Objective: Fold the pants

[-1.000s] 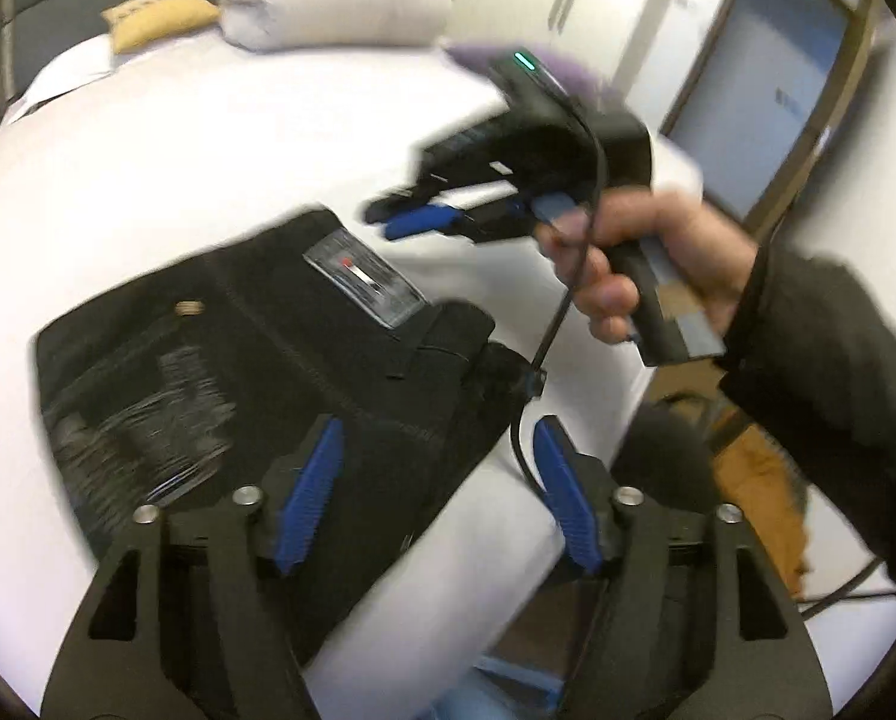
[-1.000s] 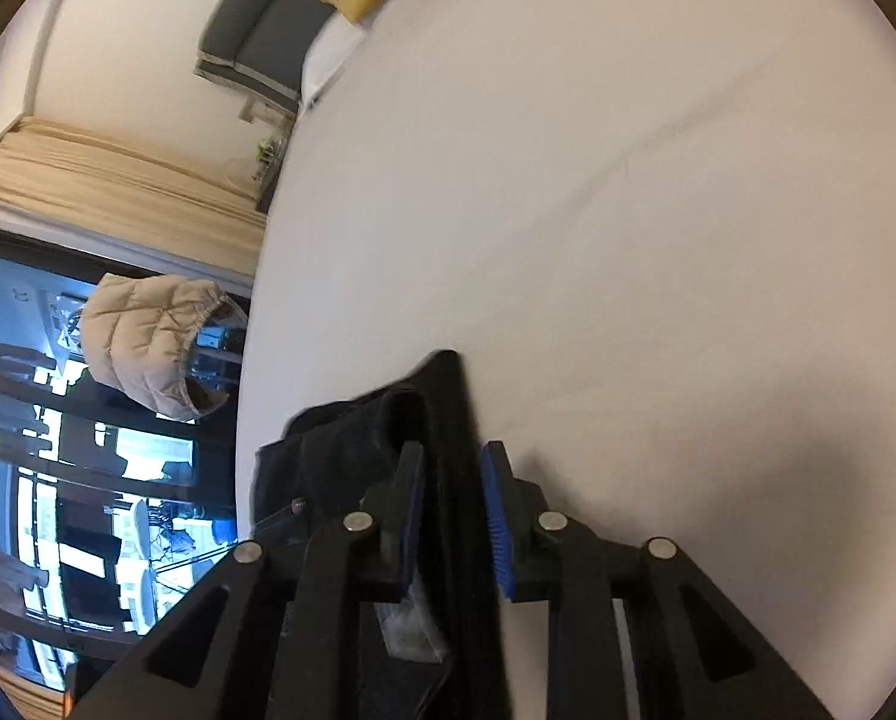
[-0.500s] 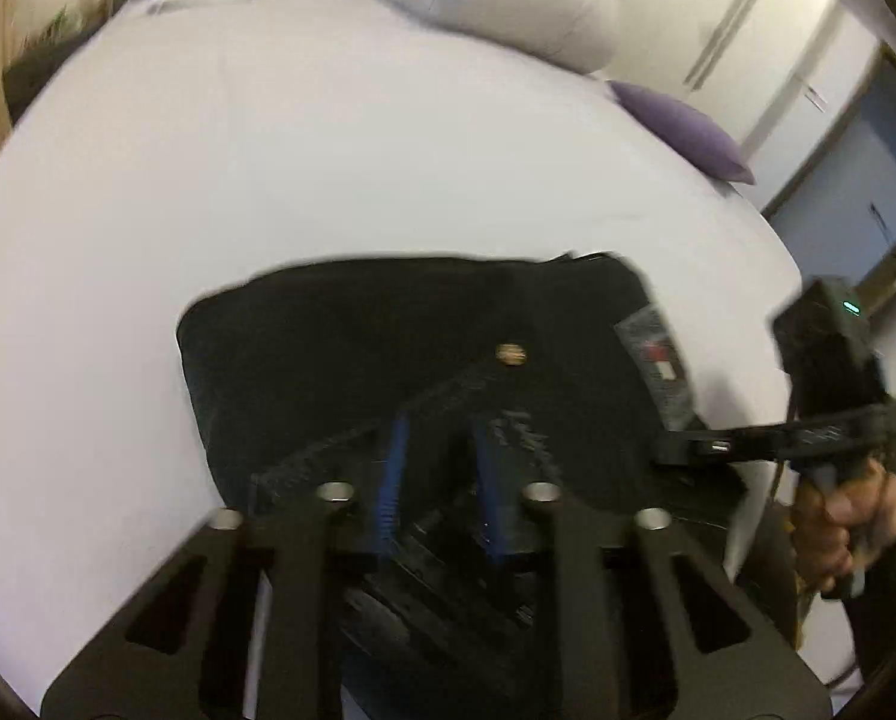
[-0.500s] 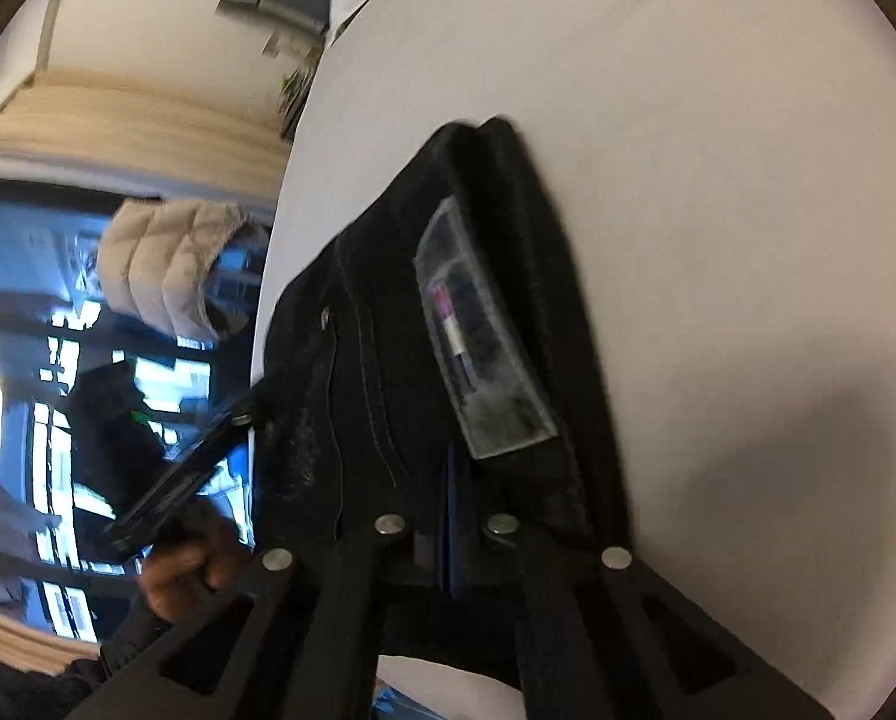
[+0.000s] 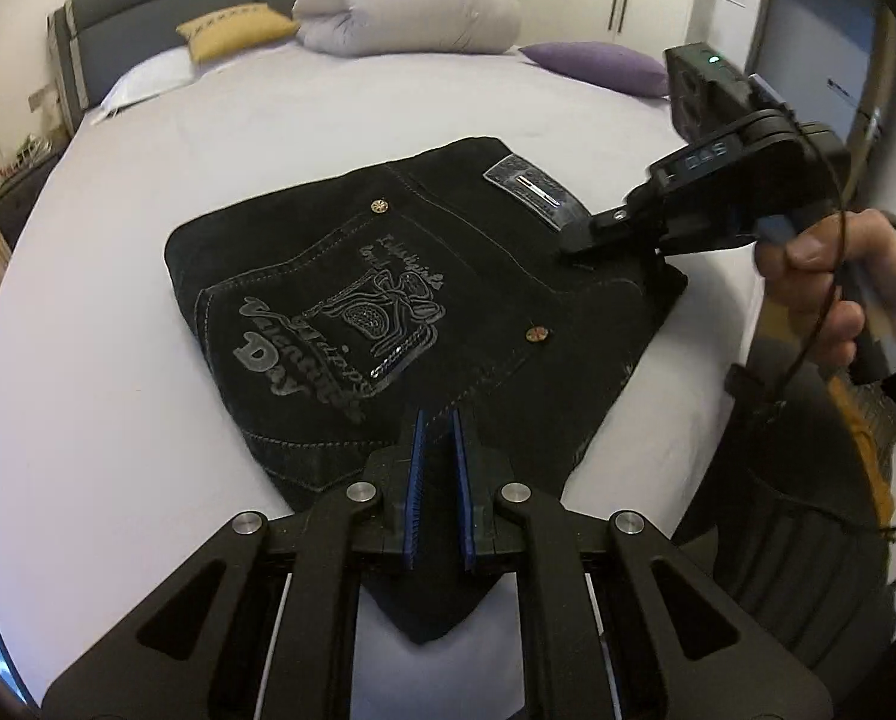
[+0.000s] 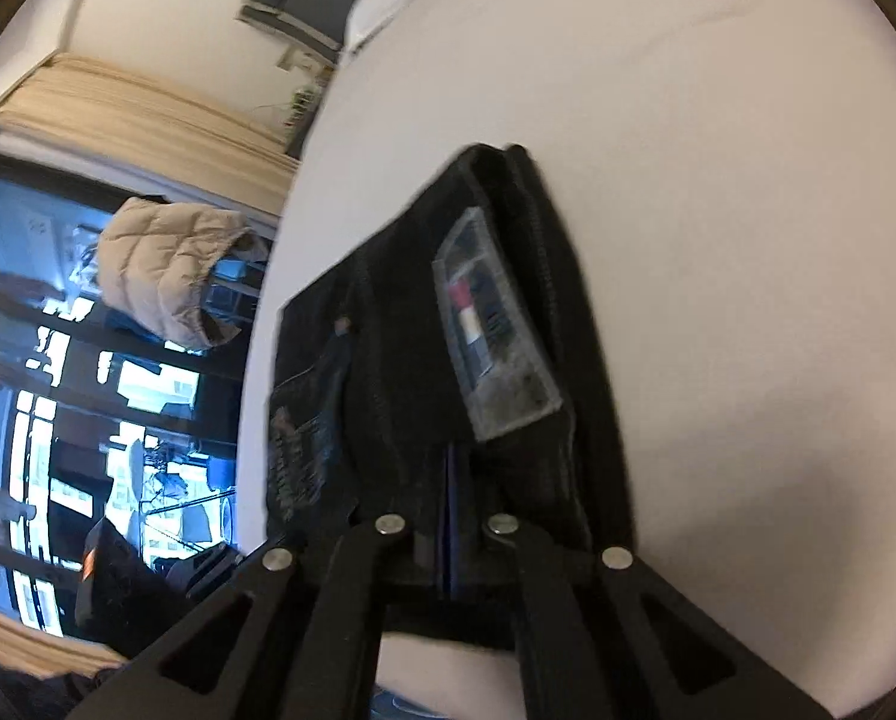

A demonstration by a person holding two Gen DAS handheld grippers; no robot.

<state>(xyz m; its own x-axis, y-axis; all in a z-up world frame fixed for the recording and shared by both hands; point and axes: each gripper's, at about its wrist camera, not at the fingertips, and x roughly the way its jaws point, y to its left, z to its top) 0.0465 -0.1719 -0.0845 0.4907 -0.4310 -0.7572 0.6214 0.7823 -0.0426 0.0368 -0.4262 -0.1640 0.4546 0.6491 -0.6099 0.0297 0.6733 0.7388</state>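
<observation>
The black pants (image 5: 400, 300) lie folded into a compact square on the white bed (image 5: 220, 120), back pocket print and grey waist label (image 5: 532, 192) facing up. My left gripper (image 5: 436, 426) is shut on the near edge of the pants. My right gripper (image 5: 574, 240) is seen from the side at the pants' right edge by the label, with the hand behind it. In the right wrist view the pants (image 6: 400, 372) fill the middle, and my right gripper (image 6: 451, 468) is shut on the fabric just below the label (image 6: 496, 348).
A rolled white duvet (image 5: 412, 0), a yellow pillow (image 5: 232, 30) and a purple pillow (image 5: 598, 63) lie at the far end by the grey headboard (image 5: 148, 0). The bed edge runs close on the right. A window and a beige jacket (image 6: 166, 264) show left.
My left gripper was open and has shut on the near edge of the pants. My right gripper came down from above the bed onto the waist edge. The folded pants now lie flat.
</observation>
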